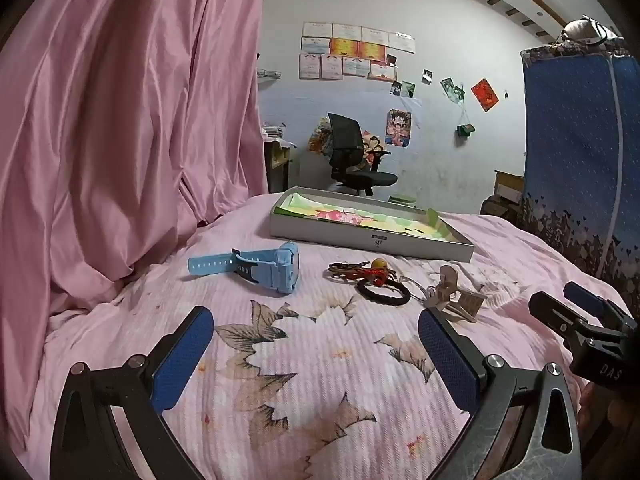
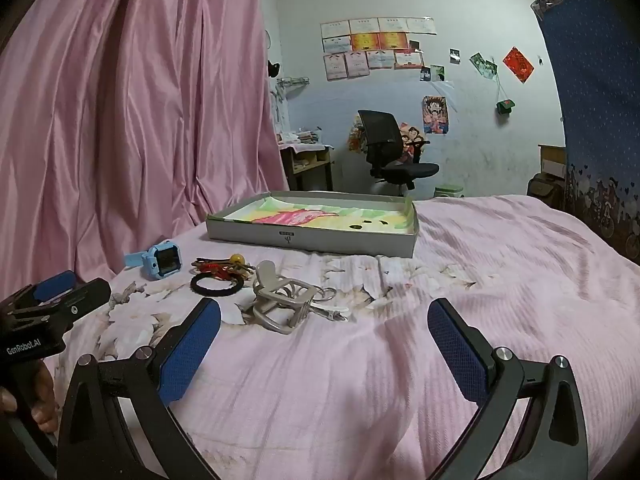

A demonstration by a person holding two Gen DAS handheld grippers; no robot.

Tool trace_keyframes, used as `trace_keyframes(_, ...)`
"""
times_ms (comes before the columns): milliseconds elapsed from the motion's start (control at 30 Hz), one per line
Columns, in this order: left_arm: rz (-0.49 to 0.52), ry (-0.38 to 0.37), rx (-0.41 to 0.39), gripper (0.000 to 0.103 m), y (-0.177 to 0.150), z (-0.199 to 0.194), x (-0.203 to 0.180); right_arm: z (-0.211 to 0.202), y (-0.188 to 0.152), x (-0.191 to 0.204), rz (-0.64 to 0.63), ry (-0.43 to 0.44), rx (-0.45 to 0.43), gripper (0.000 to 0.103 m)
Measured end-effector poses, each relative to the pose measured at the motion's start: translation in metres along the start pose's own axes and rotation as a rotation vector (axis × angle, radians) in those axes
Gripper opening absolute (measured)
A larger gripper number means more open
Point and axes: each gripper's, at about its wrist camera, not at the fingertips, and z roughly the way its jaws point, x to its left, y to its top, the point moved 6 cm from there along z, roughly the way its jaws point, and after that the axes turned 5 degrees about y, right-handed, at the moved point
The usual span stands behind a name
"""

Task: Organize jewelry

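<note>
Jewelry (image 1: pixel 380 280) on pink bedspread (image 1: pixel 320 360) just beyond both wide-open, empty claws: left claw (image 1: pixel 316 356), right claw (image 2: pixel 324 350).

Pale pink bedspread (image 1: pixel 320 420) printed with grey-brown leaves and white flowers, backed by a plain satin-pink curtain (image 1: pixel 120 120). Light blue watch (image 1: pixel 276 266), black braided bracelet (image 1: pixel 384 292), red cord with a yellow bead (image 1: pixel 378 263), beige hair clip (image 2: pixel 286 300). Grey box (image 2: pixel 312 238) lined in green, yellow and pink (painted paper), dark-blue-padded gripper fingers (image 1: pixel 184 358).
</note>
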Motion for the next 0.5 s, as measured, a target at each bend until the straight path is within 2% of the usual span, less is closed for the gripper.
trace_keyframes(500, 0.007, 0.004, 0.001, 0.103, -0.0003, 0.0005, -0.0017, 0.0005, -0.0004, -0.0002, 0.007, 0.003, 0.002, 0.102)
